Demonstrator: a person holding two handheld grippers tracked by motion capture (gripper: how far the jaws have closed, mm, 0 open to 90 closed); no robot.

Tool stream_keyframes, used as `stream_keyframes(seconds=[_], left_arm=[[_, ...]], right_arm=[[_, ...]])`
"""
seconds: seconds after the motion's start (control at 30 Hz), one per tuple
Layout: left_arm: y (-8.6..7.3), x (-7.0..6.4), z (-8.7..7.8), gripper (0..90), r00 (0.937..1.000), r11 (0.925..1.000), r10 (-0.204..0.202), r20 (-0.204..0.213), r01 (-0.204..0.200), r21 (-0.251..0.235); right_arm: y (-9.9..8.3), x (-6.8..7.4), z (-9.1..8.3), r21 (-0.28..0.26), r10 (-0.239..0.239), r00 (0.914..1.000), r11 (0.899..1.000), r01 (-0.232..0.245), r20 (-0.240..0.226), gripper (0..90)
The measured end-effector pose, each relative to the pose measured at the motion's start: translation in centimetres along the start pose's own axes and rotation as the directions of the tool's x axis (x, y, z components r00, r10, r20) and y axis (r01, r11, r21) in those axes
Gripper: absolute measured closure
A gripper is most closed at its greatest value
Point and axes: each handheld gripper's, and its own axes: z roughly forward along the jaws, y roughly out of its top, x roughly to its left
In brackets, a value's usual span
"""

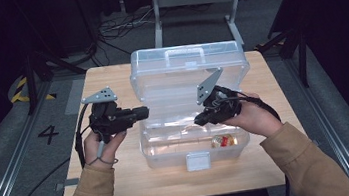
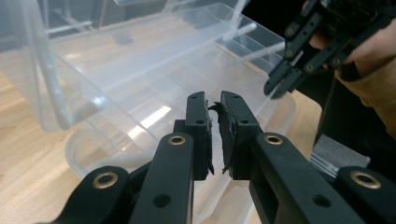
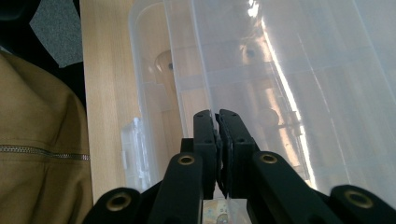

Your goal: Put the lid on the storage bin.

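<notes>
A clear plastic box stands on the wooden table with its lid raised at the back. A clear divided tray sits tilted in the box's mouth. My right gripper is shut on this tray's thin edge, the wall running straight between the right gripper's tips. My left gripper hovers at the box's left side, shut with nothing in it; its tips point over the tray. The right gripper shows beyond them on the tray's far edge.
A small orange and red item lies at the bottom of the box near its front right corner. The white latch hangs at the box's front. The table has bare wood left, right and in front of the box.
</notes>
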Motion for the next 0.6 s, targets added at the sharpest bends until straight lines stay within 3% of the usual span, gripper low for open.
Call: stream_keyframes(seconds=[0.2,0.33,0.6], left_arm=[[0.6,0.1,0.0,84.1,0.9975,0.9997,-0.007,-0.071,0.006,-0.024],[0.9,0.4,0.3,85.8,0.9963,0.999,-0.016,-0.084,0.012,-0.042],[1.6,-0.1,0.9,89.6,0.9866,0.9992,0.028,-0.161,-0.032,-0.023]], right_arm=[[-0.1,0.1,0.0,0.003,-0.003,1.0,1.0,0.003,0.005,86.3],[-0.2,0.2,0.0,-0.004,0.002,1.0,1.0,-0.002,0.004,86.2],[-0.3,0.2,0.1,-0.007,0.0,1.0,1.0,0.0,0.0,86.2]])
